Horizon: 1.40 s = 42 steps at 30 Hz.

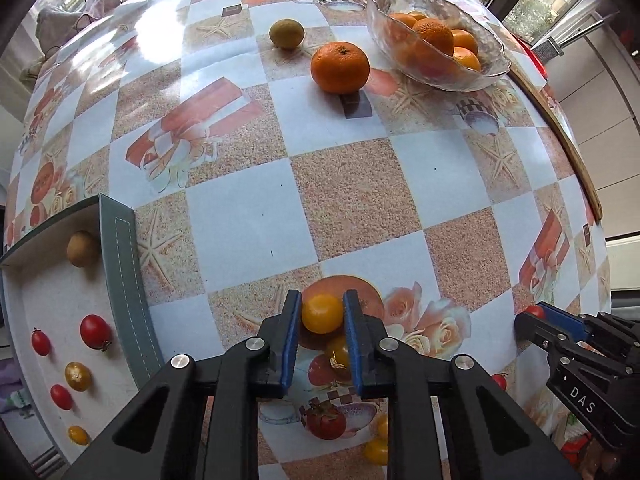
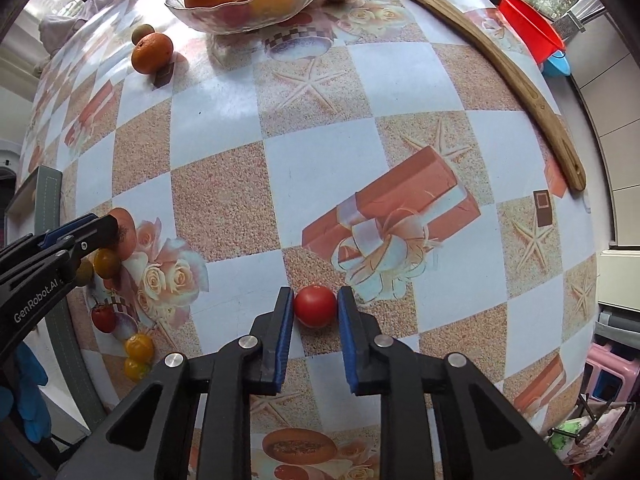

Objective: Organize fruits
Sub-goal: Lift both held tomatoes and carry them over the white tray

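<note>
I am holding a yellow cherry tomato (image 1: 322, 313) between the blue pads of my left gripper (image 1: 322, 314); the jaws are closed on it, and it is sitting on the patterned tablecloth (image 1: 240, 240) over a printed fruit picture. My right gripper (image 2: 315, 307) is clamping a red cherry tomato (image 2: 315, 305) the same way, its pads pressing both sides, on a sandy square of the cloth just below a printed gift box.

More yellow cherry tomatoes (image 2: 138, 347) are lying on the cloth near my left gripper, low in the right wrist view. To the left of the left gripper, a grey tray (image 1: 120, 248) with stitched edging is holding red and yellow cherry tomatoes (image 1: 95, 331) and one brownish fruit (image 1: 82, 249) in its far corner.

Farther across the table, a loose orange (image 1: 340, 67) is resting beside a greenish-brown round fruit (image 1: 286, 33). Just right of them, a clear glass bowl (image 1: 492, 76) is holding several oranges. A curved wooden strip (image 2: 520, 80) is lying along the table's right edge, with a red plastic basin (image 2: 528, 28) beyond it.
</note>
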Tool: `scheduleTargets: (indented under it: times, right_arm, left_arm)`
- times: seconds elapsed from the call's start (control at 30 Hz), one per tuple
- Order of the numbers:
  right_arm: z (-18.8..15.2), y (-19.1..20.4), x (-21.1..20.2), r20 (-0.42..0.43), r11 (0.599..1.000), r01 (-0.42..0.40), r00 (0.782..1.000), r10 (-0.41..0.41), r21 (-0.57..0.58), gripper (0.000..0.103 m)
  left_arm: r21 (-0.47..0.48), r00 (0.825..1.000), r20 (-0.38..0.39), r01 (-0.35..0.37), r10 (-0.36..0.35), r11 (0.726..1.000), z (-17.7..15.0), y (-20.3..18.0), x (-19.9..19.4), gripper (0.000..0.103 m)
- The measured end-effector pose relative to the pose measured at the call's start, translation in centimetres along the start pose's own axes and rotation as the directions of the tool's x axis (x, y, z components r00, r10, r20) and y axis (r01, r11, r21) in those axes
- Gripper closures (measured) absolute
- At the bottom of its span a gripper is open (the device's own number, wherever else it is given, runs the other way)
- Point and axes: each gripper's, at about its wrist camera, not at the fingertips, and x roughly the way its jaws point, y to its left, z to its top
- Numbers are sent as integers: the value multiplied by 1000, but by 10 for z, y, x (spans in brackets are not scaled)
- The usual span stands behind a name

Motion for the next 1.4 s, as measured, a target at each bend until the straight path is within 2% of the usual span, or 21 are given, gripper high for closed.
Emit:
scheduleTargets:
  times: [0.2,0.4,0.57,0.7,0.77,0.9,0.97,1.0,1.03,1.07,1.1,1.2,1.4]
  right_arm:
    - [-3,-15,-7,0,995,-82,997,82,61,80]
    - [-5,-25,-14,4,991,-108,994,108,73,80]
    - [-6,-26,-16,2,992,-105,994,106,72,80]
    - [-6,-26,-18,1,992,-107,994,107,69,80]
    - [-8,-28,-15,1,992,-108,994,108,71,80]
    - [-9,-28,-14,4,991,-110,994,110,72,80]
    - [-9,-29,-14,3,991,-111,994,111,72,80]
    - [-8,-30,-14,3,991,-112,994,112,73,80]
    - [-7,-29,-12,3,991,-111,994,111,75,80]
    - [-7,-30,-11,4,991,-111,994,111,77,80]
    - [-7,-31,-11,5,991,-112,994,112,79,80]
    - [-8,-34,-13,11,989,-116,993,115,87,80]
    - [-10,-41,-23,29,986,-141,990,139,92,80]
  left_arm:
    - [-37,997,43,61,-59,997,-9,16,-22,80]
    - [-38,995,69,78,-76,996,-18,28,-37,80]
    - [-32,996,53,75,-73,997,-17,28,-32,79]
    - [-3,998,25,53,-52,999,-7,17,-11,79]
    - [10,999,28,29,-29,1000,-5,12,-6,49]
    - [27,1000,19,1,-1,1000,-2,6,3,49]
    - [31,999,30,-11,10,999,-2,3,5,53]
    - [37,999,34,-14,12,999,-3,1,5,58]
    - [47,999,38,-24,22,999,-3,-1,5,71]
    - [56,999,39,-27,25,998,-3,-2,6,80]
    - [59,999,38,-10,8,998,-3,-1,5,83]
    - [41,998,45,46,-48,998,-3,2,1,83]
    - [38,994,79,77,-80,996,-8,6,-18,83]
